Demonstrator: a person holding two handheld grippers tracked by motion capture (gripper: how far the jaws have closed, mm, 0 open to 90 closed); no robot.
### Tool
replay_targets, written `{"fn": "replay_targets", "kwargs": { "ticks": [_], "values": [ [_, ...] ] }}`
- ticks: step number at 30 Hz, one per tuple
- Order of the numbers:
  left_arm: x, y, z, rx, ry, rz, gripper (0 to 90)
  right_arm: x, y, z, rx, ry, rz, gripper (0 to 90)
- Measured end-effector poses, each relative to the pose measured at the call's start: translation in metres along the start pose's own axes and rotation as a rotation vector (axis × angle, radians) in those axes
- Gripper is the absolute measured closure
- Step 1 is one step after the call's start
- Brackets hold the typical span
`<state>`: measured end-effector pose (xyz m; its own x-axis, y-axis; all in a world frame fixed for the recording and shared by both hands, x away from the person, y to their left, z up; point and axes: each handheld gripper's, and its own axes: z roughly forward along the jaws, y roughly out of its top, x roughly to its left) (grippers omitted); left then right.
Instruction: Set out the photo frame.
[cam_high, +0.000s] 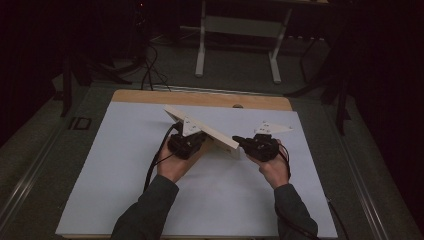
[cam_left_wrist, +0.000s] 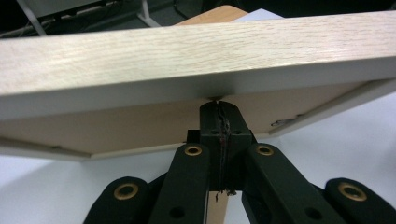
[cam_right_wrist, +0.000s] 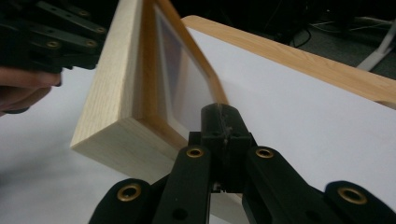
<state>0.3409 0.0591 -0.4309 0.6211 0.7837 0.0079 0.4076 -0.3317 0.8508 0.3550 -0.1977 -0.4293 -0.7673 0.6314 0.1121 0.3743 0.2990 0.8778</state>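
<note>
**Wooden frame tilted up on edge between two closed grippers**

On the left, the left gripper (cam_high: 196, 142) has its jaws fully closed with nothing between them; in the left gripper view its closed tips press up against the underside of the wooden frame (cam_high: 200, 126), just below the frame's pale side rail. The frame stands tilted over the white sheet (cam_high: 125, 165) covering the table (cam_high: 200, 98), raised at its left and far end, with its near right corner low (whether that corner touches the sheet I cannot tell).

On the right, the right gripper (cam_high: 240, 142), jaws likewise pressed together and empty, points at that low corner; its own view shows the tips against the inner lip of the frame (cam_right_wrist: 121, 93).

The step in hand looks like propping or turning the frame by pushing, not gripping. The next move probably calls for a steady lift from the left while the right braces the corner against sliding.
</note>
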Motion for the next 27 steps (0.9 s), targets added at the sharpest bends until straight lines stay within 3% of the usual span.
{"fn": "replay_targets", "kwargs": {
  "ticks": [15, 27],
  "values": [
    [0.002, 0.000, 0.005, -0.005, 0.000, 0.002, 90.0, 0.007, 0.002, 0.003, 0.014, 0.033, -0.028, 90.0],
    [0.008, 0.001, 0.007, -0.002, -0.024, 0.015, 90.0, 0.012, 0.004, 0.006, 0.020, 0.056, -0.048, 90.0]
  ]
}}
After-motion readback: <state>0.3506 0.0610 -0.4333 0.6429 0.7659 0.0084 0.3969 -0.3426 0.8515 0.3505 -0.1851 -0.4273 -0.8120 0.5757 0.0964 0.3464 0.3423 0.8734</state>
